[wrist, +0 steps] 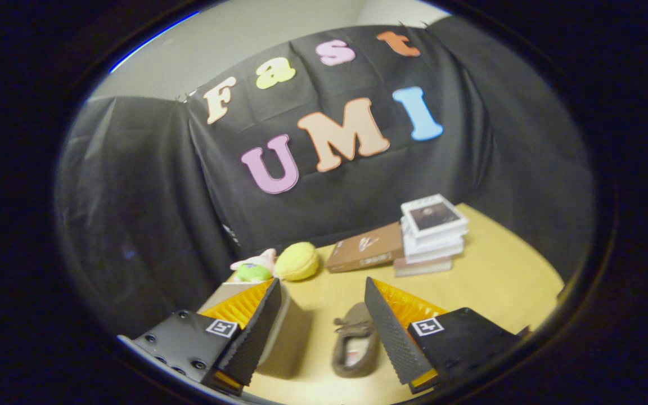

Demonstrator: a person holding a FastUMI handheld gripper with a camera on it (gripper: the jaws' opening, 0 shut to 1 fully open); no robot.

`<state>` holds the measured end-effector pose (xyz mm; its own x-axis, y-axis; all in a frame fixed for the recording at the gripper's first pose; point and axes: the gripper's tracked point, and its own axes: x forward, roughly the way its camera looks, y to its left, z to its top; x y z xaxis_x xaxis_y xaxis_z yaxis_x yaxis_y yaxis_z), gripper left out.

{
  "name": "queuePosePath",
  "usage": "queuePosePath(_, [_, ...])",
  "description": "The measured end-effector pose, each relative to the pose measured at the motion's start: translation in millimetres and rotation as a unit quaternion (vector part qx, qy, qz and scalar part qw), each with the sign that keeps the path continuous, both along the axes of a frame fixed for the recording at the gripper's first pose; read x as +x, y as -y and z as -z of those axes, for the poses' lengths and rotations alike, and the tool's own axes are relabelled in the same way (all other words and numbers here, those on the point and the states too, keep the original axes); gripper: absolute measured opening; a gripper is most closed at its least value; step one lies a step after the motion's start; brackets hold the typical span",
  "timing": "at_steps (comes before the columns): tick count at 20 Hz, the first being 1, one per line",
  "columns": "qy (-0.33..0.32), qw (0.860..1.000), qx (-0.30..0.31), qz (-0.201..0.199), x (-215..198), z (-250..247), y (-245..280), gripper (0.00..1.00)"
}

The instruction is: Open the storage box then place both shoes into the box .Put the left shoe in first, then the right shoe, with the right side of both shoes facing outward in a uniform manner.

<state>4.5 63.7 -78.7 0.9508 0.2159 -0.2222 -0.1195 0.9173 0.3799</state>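
At the bottom of the frame the gripper (321, 332) has its two fingers spread wide apart, and nothing is held between them; their inner faces are ridged like a file. Between the fingers, close to the right one, lies a shoe (355, 340), a soft brown slipper of suede-like cloth with a small bow on its upper and a pale lining in its opening. Only one shoe can be seen. Behind the left finger stands the storage box (290, 332), a plain beige box with flat sides; whether its lid is open cannot be told, because the finger hides its top. The table (504, 281) is smooth and yellow. It seems the step in hand is the opening of the box, or the first reach for the slipper. To do it well, the gripper should probably come down straight over the slipper's middle and close on its two sides, since the soft cloth may fold if it is pinched at the heel. Farther, in the middle of the frame, lie a round yellow plush (297, 261) and a pink and green plush toy (253, 269), then a flat brown carton (365, 248) and a stack of white books (432, 233).
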Motion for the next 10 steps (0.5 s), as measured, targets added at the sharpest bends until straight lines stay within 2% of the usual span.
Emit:
queuePosePath(2, [-0.043, 0.996, 0.072, -0.024, -0.3, 18.7, -21.0, 0.99])
queuePosePath(5, [-0.108, 0.979, 0.167, -0.041, -6.2, 55.0, -43.7, 0.99])
queuePosePath(10, [-0.203, 0.945, 0.245, -0.077, -26.9, 109.5, -91.0, 0.99])
